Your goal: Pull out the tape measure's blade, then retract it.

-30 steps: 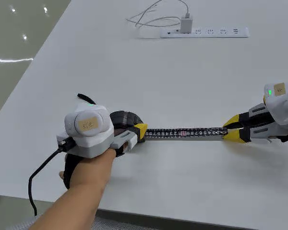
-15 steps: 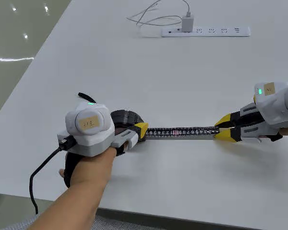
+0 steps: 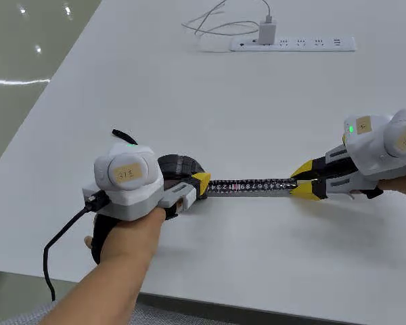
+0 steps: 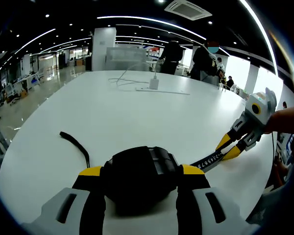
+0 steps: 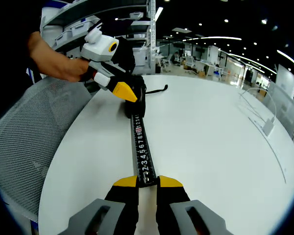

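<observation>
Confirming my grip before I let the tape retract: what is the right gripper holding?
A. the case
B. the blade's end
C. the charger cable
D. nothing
B: the right gripper is shut on the end of the blade, which runs back to the case held by the left gripper.

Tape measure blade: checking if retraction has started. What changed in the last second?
The right hand-held gripper, shut on the tip of the black numbered blade, moved toward the black tape measure case, shortening the exposed blade. The left hand-held gripper stayed clamped on the case.
</observation>
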`<state>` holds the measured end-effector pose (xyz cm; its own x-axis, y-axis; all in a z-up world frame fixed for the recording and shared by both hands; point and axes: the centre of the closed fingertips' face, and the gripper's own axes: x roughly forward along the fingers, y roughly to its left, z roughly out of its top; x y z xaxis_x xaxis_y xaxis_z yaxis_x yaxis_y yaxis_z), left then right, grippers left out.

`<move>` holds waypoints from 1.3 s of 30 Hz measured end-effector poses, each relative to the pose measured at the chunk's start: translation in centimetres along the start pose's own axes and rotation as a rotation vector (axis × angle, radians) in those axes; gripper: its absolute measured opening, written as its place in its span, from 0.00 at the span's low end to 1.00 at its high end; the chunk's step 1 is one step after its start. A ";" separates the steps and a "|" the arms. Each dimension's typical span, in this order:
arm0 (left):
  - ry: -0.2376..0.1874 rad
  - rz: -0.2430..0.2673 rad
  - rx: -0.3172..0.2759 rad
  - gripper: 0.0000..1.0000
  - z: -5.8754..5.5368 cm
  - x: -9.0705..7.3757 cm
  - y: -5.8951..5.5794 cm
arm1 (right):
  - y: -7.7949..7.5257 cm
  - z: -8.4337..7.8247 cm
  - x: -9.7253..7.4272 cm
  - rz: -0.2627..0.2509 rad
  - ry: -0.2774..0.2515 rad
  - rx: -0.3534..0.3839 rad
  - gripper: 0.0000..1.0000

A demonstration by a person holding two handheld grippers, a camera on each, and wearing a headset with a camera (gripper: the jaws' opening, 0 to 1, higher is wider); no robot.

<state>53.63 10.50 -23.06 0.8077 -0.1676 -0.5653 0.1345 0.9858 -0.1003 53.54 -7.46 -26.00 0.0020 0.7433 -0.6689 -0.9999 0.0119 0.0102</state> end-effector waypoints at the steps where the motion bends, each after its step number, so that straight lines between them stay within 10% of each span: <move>1: 0.001 0.001 0.000 0.53 0.0 0.0 0.0 | 0.0 0.1 0.1 0.001 0.000 0.001 0.09; 39: -0.003 -0.002 -0.002 0.53 0.1 -0.2 -0.1 | 1.0 3.2 3.3 0.043 -0.030 -0.037 0.09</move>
<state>53.54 10.39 -22.86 0.8092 -0.1701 -0.5624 0.1353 0.9854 -0.1034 52.55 -2.90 -25.80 -0.0407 0.7625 -0.6457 -0.9989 -0.0448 0.0101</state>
